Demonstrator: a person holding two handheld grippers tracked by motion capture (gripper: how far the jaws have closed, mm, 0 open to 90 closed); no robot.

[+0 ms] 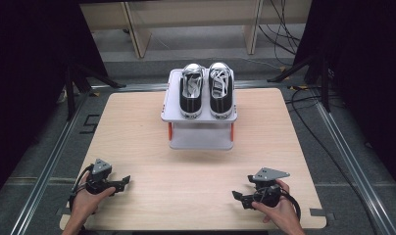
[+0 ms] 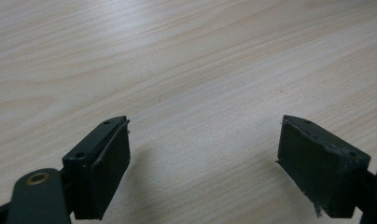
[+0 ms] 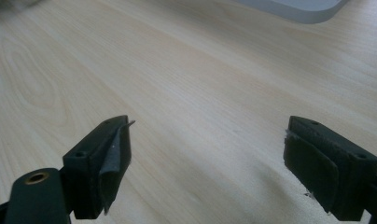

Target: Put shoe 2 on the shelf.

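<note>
Two black-and-white sneakers, one on the left (image 1: 191, 90) and one on the right (image 1: 221, 89), stand side by side on the top shelf of a white two-tier rack (image 1: 201, 141) at the far middle of the wooden table (image 1: 201, 171). My left gripper (image 1: 126, 180) rests near the front left corner, pointing right. Its jaws stand open over bare wood in the left gripper view (image 2: 203, 140). My right gripper (image 1: 236, 197) sits near the front right, pointing left, and is also open with nothing between the jaws (image 3: 207, 140). A corner of the rack (image 3: 298, 9) shows at the top of the right gripper view.
Black curtains (image 1: 29, 73) close in both sides of the table. Behind it stand wooden furniture legs (image 1: 137, 29), and cables (image 1: 284, 34) trail over the floor. Metal rails (image 1: 348, 161) run along the table's left and right edges.
</note>
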